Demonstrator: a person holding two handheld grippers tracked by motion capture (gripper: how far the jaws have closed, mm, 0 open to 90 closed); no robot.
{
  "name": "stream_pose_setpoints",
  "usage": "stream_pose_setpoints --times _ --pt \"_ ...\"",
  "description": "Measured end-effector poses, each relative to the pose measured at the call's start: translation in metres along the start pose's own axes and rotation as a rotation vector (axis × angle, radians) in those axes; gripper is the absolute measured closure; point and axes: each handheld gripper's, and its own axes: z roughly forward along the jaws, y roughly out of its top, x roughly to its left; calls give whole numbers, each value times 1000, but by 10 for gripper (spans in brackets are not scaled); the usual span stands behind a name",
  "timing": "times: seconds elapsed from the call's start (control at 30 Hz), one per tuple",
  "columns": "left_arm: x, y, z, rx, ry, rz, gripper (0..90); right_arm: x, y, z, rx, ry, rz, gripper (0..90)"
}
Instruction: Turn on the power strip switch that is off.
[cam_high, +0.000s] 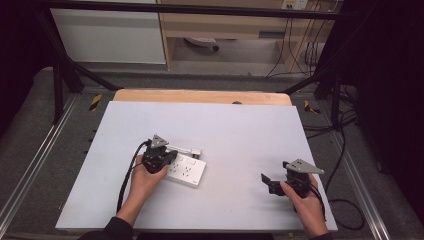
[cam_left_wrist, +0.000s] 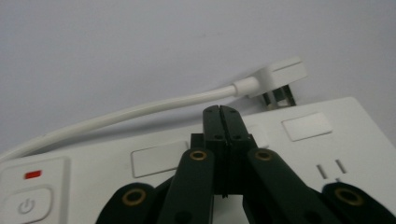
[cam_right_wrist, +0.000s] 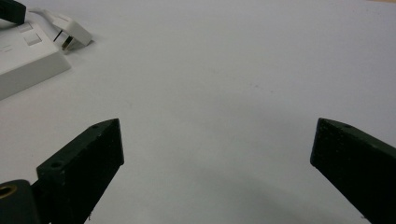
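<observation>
Closed left tongs on the strip, right tongs apart

Overhead, the high view gives the whole layout: white power strip (cam_high: 186, 171) lying flat on the pale table (cam_high: 240, 130), left of centre, w/ the left gripper (cam_high: 161, 159) set on its near-left end and the right gripper (cam_high: 272, 183) well apart to the right, over bare table. A white plug (cam_high: 196, 151) lies just behind the strip.

Left gripper view adds detail the high view can't resolve: a power button (cam_left_wrist: 28, 204) w/ the usual on/off symbol, a small red indicator (cam_left_wrist: 33, 174) above it, blank white rectangular covers, socket slots at the right edge. No brand or readable text. The plug's white cord (cam_left_wrist: 140, 109) runs along the strip's far side; plug prongs rest against the strip's back edge.

Tongs state: left jaws are pressed together, tips over the strip's top face, nothing between them. Whether the tips touch the strip, can't tell.

Right gripper view: right jaws stand wide apart, only table between; strip and plug sit far off at upper left.
</observation>
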Motion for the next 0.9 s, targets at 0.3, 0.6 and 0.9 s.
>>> stream_pose_setpoints --times 0.3,0.6,0.9 --pt "1 -1 1 -14 -16 1 900 0 0 0 2 0 0 31" --pt "1 -2 1 -21 -13 5 900 0 0 1 2 -1 -2 31" --pt "2 -3 1 -25 -16 8 900 0 0 1 2 0 0 31"
